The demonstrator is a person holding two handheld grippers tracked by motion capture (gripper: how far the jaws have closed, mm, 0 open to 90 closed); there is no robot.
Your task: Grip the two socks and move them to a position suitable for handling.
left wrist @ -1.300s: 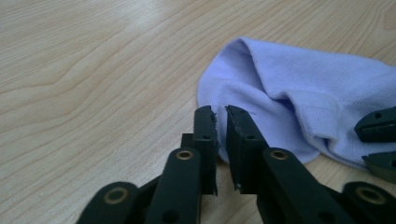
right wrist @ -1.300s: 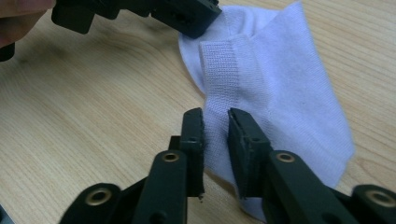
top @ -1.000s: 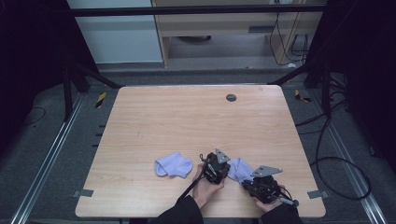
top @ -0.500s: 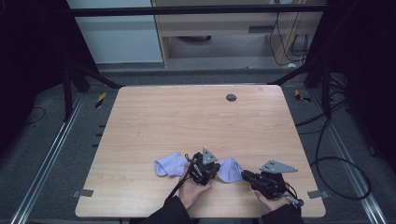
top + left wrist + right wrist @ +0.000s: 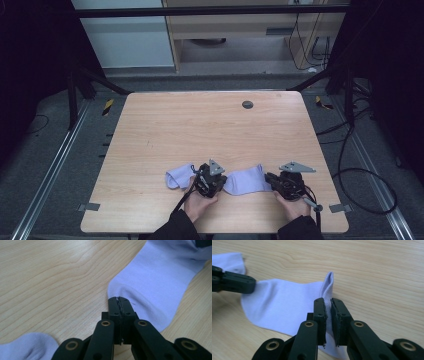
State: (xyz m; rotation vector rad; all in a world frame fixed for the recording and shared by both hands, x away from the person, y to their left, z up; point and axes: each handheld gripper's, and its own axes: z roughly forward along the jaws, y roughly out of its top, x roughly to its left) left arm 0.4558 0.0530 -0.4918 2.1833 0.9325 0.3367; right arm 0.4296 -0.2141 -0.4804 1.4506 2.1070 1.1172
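1. Two hands come in at the near edge of the table (image 5: 150,130). Each hand holds a black gripper.
2. The left hand (image 5: 200,204) holds the left gripper (image 5: 119,300). Its jaws are pressed tight together. They pinch one end of a light purple sock (image 5: 160,282). A little bit of cloth sits between the tips.
3. The right hand (image 5: 295,206) holds the right gripper (image 5: 328,305). Its jaws have a small gap. A folded edge of the sock (image 5: 287,307) stands up between them. The left pad touches the cloth. I cannot tell if the right pad presses on it too.
4. The sock (image 5: 246,180) lies flat on the wood between the two grippers, near the front edge. It is stretched out from one gripper to the other.
5. In the right gripper view, the left gripper (image 5: 252,286) shows farther off, at the far end of the sock.
6. A second sock (image 5: 179,176) of the same colour lies just left of the left gripper. It is bunched up. In the left gripper view, a bit of it (image 5: 27,346) shows at the bottom left.
7. Each gripper has a grey plate on top, and a cable trails back from it.
8. Farther off, the table is bare wood. A small dark round spot (image 5: 247,104) sits near the far edge.
9. Behind the table stand a dark frame and a pale cabinet (image 5: 125,35).
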